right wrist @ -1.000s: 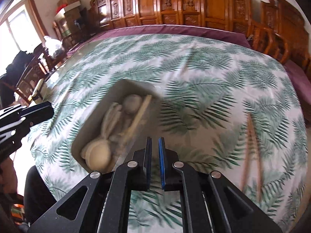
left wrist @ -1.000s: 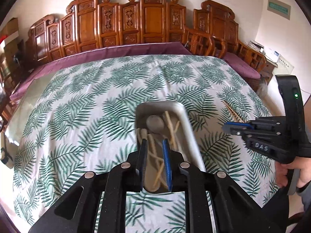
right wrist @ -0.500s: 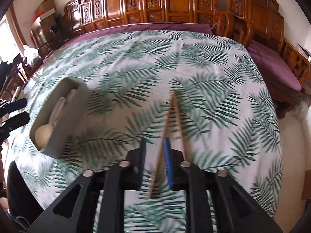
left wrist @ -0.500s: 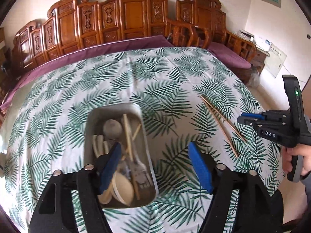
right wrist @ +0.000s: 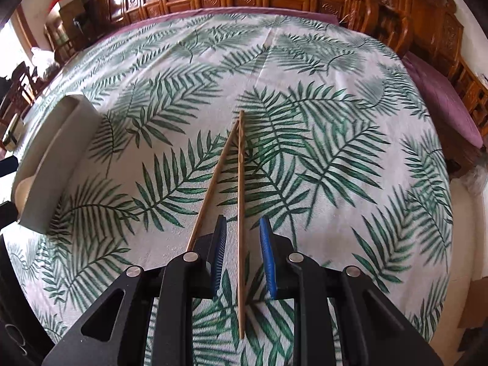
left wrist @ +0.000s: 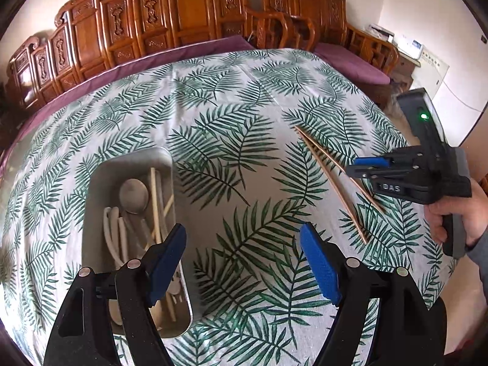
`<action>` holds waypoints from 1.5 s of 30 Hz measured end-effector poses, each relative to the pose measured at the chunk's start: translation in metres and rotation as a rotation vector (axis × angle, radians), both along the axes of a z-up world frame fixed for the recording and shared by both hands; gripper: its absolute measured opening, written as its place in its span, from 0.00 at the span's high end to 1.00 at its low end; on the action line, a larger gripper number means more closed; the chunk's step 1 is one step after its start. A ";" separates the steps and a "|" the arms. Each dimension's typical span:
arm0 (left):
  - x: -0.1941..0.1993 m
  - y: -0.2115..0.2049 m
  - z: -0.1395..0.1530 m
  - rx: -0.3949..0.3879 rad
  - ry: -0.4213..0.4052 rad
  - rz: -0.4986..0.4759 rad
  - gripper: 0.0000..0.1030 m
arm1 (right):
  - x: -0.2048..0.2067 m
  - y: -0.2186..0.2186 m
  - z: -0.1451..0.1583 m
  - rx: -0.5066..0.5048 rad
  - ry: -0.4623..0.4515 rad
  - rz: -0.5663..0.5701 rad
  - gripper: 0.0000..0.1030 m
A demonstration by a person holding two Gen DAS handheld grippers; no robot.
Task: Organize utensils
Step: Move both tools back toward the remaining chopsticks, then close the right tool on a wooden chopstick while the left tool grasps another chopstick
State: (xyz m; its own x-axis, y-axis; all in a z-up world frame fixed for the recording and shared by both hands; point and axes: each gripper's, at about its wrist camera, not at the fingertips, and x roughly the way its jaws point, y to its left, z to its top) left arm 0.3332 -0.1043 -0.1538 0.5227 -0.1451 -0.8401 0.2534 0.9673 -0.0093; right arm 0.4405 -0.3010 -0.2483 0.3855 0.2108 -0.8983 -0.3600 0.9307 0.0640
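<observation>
Left gripper (left wrist: 244,262): fingers spread wide, nothing between them, hanging over bare leaf-print tablecloth (left wrist: 231,97) on the tabletop.

Just left of it in the left wrist view, a grey metal tray (left wrist: 134,164), long and rounded at the corners, holding pale utensils: a spoon (left wrist: 133,195) with its bowl toward the far end, light chopsticks (left wrist: 155,201) lying lengthwise, some white curved handles (left wrist: 114,231) along the left wall. Left finger (left wrist: 166,262) overlapping the tray's right rim in the picture; contact impossible to tell.

Right gripper (right wrist: 241,256): fingers narrow but parted, pads clear of anything. Two brown wooden chopsticks (right wrist: 241,198) lying flat on the cloth, tips meeting at the far end, spreading apart toward the camera. One stick running straight through the gap between the fingers, touching neither pad; the other (right wrist: 213,183) passing outside, under the left finger.

From the left wrist view, same right gripper (left wrist: 370,164) seen from the side, held in a person's hand (left wrist: 457,213) with a grey sleeve (left wrist: 482,253), green light (left wrist: 423,117) lit on its body, hovering above the chopsticks (left wrist: 329,177).

Tray (right wrist: 55,158) well apart from the brown chopsticks, off to the left in the right wrist view. Carved wooden chairs (left wrist: 189,15) beyond the far edge.
</observation>
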 end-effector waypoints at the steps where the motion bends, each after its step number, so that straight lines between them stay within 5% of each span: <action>1: 0.001 -0.001 -0.001 0.002 0.003 -0.001 0.28 | 0.002 0.002 -0.004 -0.005 0.005 0.009 0.76; 5: 0.004 -0.007 -0.006 0.007 0.018 -0.003 0.28 | 0.004 0.007 -0.010 -0.022 0.003 0.031 0.76; 8: 0.005 -0.010 -0.008 0.009 0.024 -0.005 0.28 | 0.002 0.007 -0.011 -0.051 -0.010 0.035 0.94; 22: 0.016 -0.052 -0.028 -0.004 0.074 -0.079 0.28 | -0.050 -0.040 -0.013 0.050 0.002 -0.138 0.94; 25: 0.020 -0.065 -0.032 -0.004 0.073 -0.104 0.16 | -0.057 -0.043 -0.011 0.036 -0.013 -0.143 0.94; 45: 0.060 -0.125 -0.065 0.052 0.140 -0.127 0.16 | -0.082 -0.061 -0.016 0.065 -0.054 -0.168 0.94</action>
